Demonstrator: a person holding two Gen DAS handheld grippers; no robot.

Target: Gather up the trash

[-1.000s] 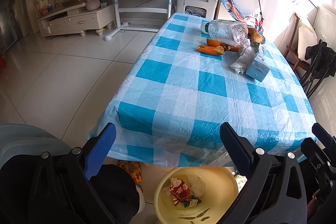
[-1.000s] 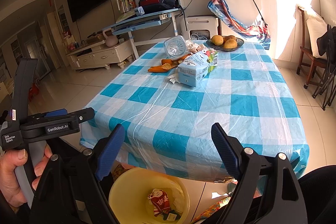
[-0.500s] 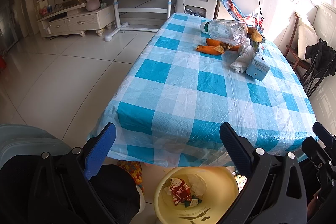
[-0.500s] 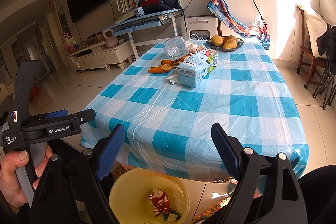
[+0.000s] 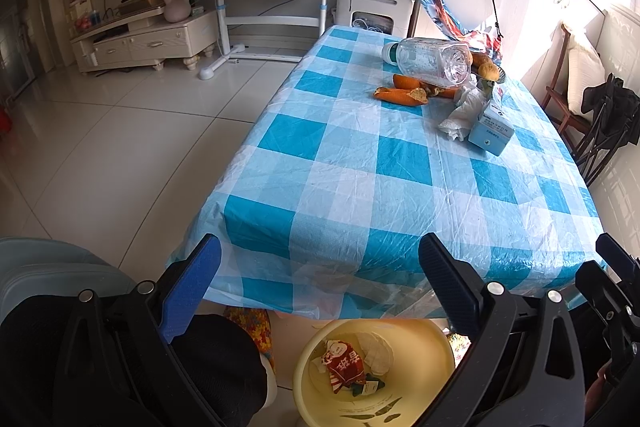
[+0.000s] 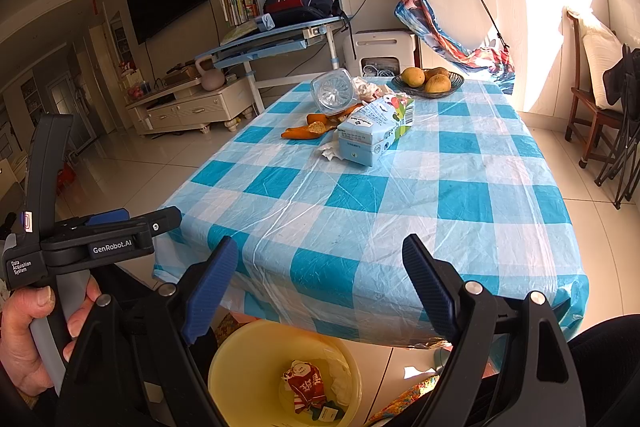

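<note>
– Inspector: State of your grippers?

– Me: I am holding my left gripper and my right gripper wide open, fingers gripping nothing, both hovering over the near edge of the table.

– Inspector: Where is the trash?

– Me: I am seeing a bottle lying on its side at the far end, peels just beside it, a tissue touching a carton. A bin is sitting on the floor below my fingers, holding a red wrapper.
</note>
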